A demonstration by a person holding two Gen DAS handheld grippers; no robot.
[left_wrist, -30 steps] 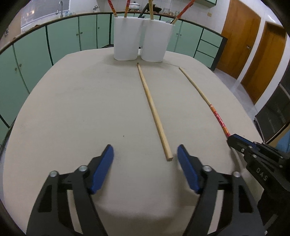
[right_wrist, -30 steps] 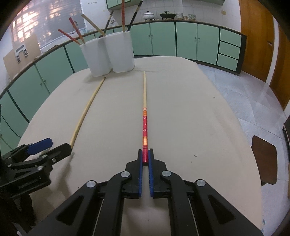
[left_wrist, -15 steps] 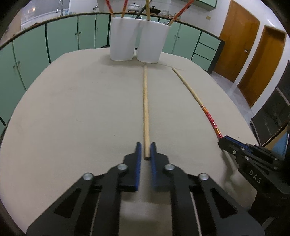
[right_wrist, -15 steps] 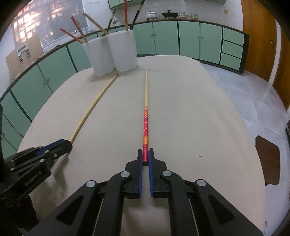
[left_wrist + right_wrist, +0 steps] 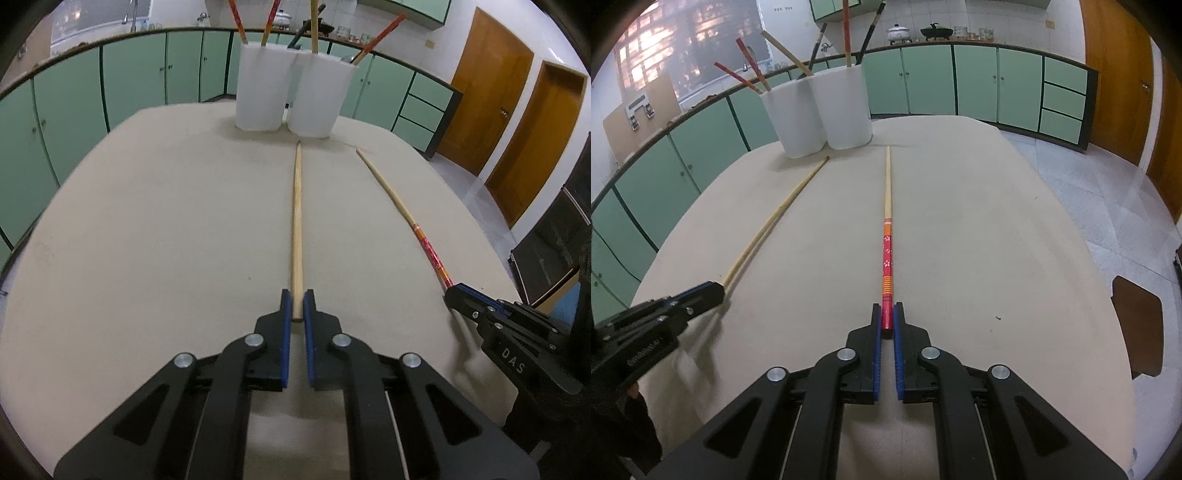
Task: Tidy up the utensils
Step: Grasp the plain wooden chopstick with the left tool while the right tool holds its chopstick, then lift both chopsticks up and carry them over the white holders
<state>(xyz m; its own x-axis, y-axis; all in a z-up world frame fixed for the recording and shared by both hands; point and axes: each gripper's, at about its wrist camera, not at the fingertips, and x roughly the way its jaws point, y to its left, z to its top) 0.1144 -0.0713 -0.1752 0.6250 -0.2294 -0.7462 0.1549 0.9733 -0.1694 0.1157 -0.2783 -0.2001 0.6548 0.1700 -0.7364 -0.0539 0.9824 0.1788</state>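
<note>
Several utensils already stand in the two white holders (image 5: pixel 291 99) at the table's far end; two chopsticks are left on the beige table (image 5: pixel 166 229), so the sorting looks partly done; the left gripper (image 5: pixel 294 306) is clenched on the near end of the plain wooden chopstick (image 5: pixel 296 221), whose tip points at the holders; the right gripper (image 5: pixel 886 317) clamps the red patterned chopstick (image 5: pixel 887 254), pale toward its tip, lying just beside the plain one.

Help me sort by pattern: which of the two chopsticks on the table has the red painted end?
The red-ended chopstick, clamped at its painted end in the right tool. The plain wooden chopstick in the left tool is bare along its whole length.
</note>
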